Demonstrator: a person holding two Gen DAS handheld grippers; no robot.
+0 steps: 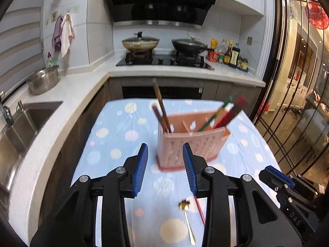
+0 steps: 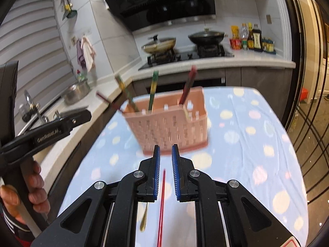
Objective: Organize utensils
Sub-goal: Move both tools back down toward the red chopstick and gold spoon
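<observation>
A pink slotted utensil holder (image 1: 190, 144) stands on the blue dotted cloth (image 1: 115, 135) with several chopsticks (image 1: 161, 108) leaning in its compartments. It also shows in the right wrist view (image 2: 168, 123). A gold spoon (image 1: 188, 220) and a red chopstick (image 1: 199, 207) lie on the cloth near the front. My left gripper (image 1: 165, 150) is open and empty, just in front of the holder. My right gripper (image 2: 165, 150) is open, above the red chopstick (image 2: 161, 205), with the gold spoon's handle (image 2: 145, 218) to its left.
A counter with a sink (image 1: 20, 127) and a steel bowl (image 1: 43, 80) runs along the left. A stove with two pans (image 1: 164, 45) and several bottles (image 1: 230, 53) are behind. Glass doors (image 1: 298, 103) stand to the right.
</observation>
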